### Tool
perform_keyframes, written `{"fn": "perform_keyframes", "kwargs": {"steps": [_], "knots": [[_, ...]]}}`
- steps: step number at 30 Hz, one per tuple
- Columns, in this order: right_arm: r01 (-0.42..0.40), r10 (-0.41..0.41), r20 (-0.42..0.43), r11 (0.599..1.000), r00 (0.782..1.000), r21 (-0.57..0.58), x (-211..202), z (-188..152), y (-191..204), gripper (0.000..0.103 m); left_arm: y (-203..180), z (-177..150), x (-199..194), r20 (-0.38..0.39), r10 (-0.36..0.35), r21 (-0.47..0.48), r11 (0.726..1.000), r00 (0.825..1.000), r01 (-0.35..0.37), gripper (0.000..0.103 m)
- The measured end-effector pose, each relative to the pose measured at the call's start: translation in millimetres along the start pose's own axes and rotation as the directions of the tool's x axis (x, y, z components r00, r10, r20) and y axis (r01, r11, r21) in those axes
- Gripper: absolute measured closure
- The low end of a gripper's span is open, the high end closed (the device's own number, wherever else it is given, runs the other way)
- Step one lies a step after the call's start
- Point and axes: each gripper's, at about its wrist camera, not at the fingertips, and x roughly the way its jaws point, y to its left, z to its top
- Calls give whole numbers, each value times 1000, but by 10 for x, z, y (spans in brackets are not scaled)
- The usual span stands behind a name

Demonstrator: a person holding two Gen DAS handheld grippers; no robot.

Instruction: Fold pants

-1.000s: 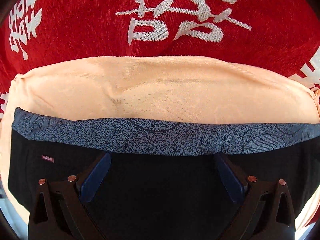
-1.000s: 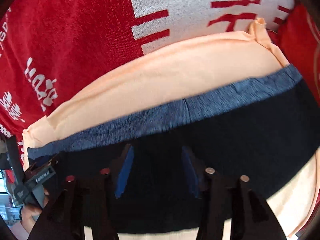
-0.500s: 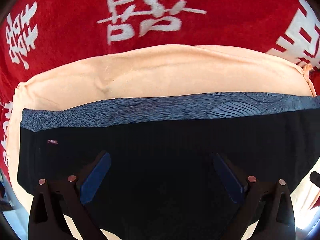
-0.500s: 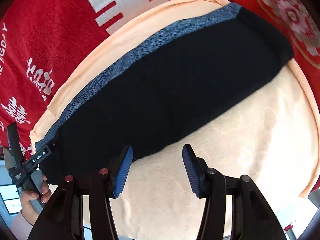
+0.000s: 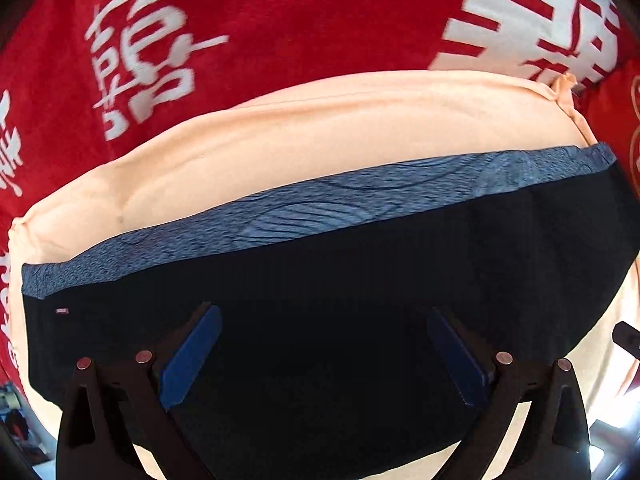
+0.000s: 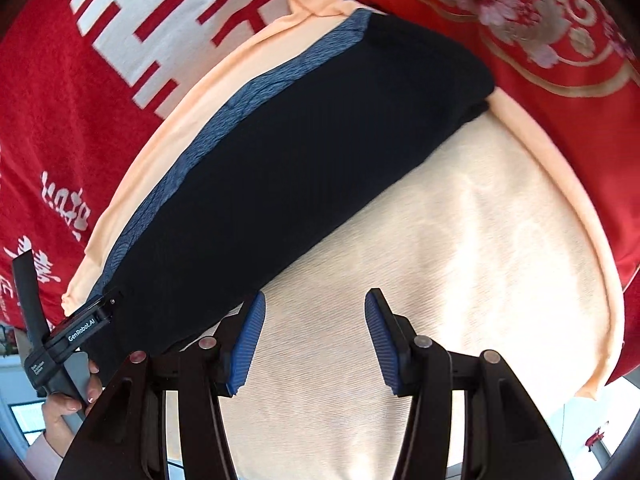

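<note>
The black pants (image 5: 320, 292) with a grey-blue patterned waistband (image 5: 320, 212) lie folded into a long flat strip on a peach cloth (image 5: 320, 132). My left gripper (image 5: 324, 320) is open and empty, hovering over the black fabric. In the right wrist view the folded pants (image 6: 304, 160) run diagonally across the peach cloth (image 6: 460, 260). My right gripper (image 6: 314, 316) is open and empty, over the peach cloth just beside the strip's near edge. The left gripper's body (image 6: 60, 344) shows at the strip's lower left end.
A red blanket with white characters (image 5: 280, 20) lies beyond the peach cloth. A red cushion with gold and floral embroidery (image 6: 540, 40) sits at the far right. The peach cloth's edge (image 6: 600, 300) curves along the right.
The right gripper has pulled back and up from over the pants to over the peach cloth. The left view has shifted slightly; the left gripper stays open over the pants.
</note>
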Motion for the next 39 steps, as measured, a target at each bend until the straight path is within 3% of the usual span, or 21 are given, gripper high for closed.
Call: {"fn": "perform_keyframes", "kwargs": {"steps": [14,19,20,21,22,26,29,30,33,39], "knots": [[-14,-3,118,990,993,143,-129,391,-640,47,-1350,44,-172,-25,-85,101,991,996,87,0],[-31,2,168,984,986,175,-74,540,-762,48,-1543,-20,-164,4,-83,93,992,997,83,0],[-41,11,176,984,984,171,-59,574,-761,51,-1560,-25,-175,4,-88,87,992,996,87,0],[-51,21,186,987,982,154,-63,610,-738,79,-1583,-36,-182,6,-89,88,992,996,88,0],[-52,26,188,990,982,134,-75,640,-691,95,-1591,-46,-180,8,-88,91,992,996,86,0],[25,-28,237,1000,971,15,-240,704,-463,95,-1737,-43,-243,3,-76,96,993,997,75,0],[50,-58,164,997,985,56,-71,749,-573,95,-1798,-58,-263,9,-74,85,994,997,73,0],[46,-58,148,996,987,77,-25,744,-619,91,-1834,-68,-274,13,-73,84,994,997,71,0],[53,-75,163,990,984,133,-59,672,-699,67,-1906,-113,-251,24,-74,87,994,997,72,0],[120,-131,125,988,983,93,-134,350,-551,64,-1877,-305,-336,72,-96,94,992,993,89,0]]}}
